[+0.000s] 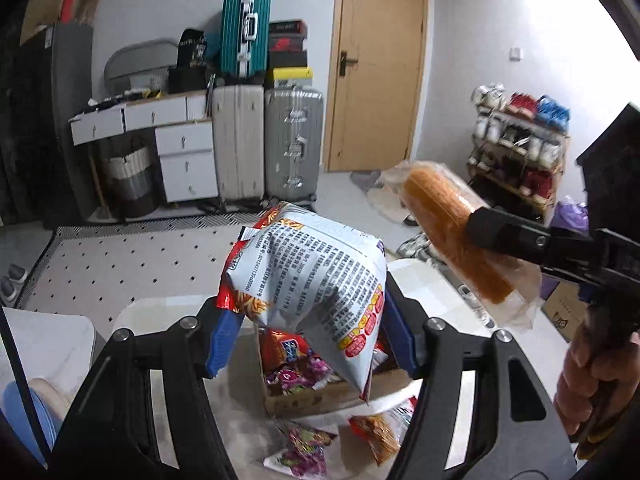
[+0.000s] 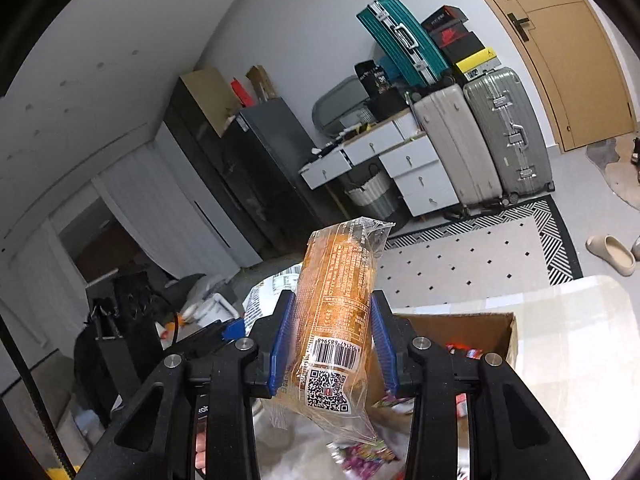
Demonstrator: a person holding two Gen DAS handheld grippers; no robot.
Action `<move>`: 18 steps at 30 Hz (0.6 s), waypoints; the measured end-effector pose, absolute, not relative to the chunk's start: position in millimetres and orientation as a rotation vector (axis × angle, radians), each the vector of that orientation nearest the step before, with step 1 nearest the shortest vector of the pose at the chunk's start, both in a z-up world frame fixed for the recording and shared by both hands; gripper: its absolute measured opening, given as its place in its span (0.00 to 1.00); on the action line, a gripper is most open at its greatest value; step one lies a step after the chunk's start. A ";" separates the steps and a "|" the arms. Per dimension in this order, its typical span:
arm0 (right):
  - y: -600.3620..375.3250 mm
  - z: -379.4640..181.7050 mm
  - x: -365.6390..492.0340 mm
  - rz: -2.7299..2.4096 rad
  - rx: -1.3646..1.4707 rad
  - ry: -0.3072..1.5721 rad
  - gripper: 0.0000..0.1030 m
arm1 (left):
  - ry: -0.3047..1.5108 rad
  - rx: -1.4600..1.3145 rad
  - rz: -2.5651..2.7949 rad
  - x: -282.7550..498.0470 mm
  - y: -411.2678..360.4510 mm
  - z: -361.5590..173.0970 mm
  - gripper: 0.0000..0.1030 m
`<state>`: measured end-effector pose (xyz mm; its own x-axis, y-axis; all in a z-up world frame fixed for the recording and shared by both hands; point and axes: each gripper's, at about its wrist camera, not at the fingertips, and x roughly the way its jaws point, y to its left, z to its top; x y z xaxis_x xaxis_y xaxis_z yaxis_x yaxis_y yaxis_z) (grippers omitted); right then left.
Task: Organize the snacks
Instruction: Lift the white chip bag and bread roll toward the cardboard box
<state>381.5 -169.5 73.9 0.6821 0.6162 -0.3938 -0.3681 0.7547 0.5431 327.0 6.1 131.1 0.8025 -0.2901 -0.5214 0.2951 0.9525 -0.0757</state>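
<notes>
My left gripper [image 1: 310,330] is shut on a white and red chip bag [image 1: 316,280] and holds it in the air above a cardboard box [image 1: 320,400] that has several snack packets inside. My right gripper [image 2: 332,344] is shut on an orange bread roll in clear wrap [image 2: 336,312]. The roll also shows in the left wrist view [image 1: 452,236], held up to the right of the chip bag by the right gripper [image 1: 476,228]. The box shows in the right wrist view [image 2: 460,324] below the roll.
The box sits on a white round-cornered table [image 1: 432,280]. Loose snack packets [image 1: 308,448] lie on the table in front of the box. Behind are a patterned rug [image 1: 140,260], suitcases [image 1: 272,140], a white drawer unit [image 1: 184,160] and a shoe rack [image 1: 516,148].
</notes>
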 end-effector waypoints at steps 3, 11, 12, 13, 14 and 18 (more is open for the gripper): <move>-168.4 58.9 401.8 0.558 0.451 0.639 0.37 | 0.605 -0.026 -0.312 357.3 3.3 117.6 0.59; -173.6 17.2 430.7 0.520 0.469 0.724 0.37 | 0.688 0.010 -0.285 429.6 -0.1 58.0 0.59; -173.8 13.9 432.5 0.515 0.469 0.732 0.37 | 0.701 0.010 -0.288 434.5 -2.2 53.1 0.59; -173.8 10.5 434.0 0.512 0.468 0.738 0.37 | 0.711 0.013 -0.292 442.8 -4.7 46.0 0.59; -173.4 7.9 435.3 0.510 0.465 0.744 0.37 | 0.720 0.020 -0.294 449.0 -7.6 39.1 0.59; -170.8 -1.3 438.7 0.504 0.452 0.763 0.37 | 0.738 0.052 -0.299 467.6 -19.5 21.6 0.59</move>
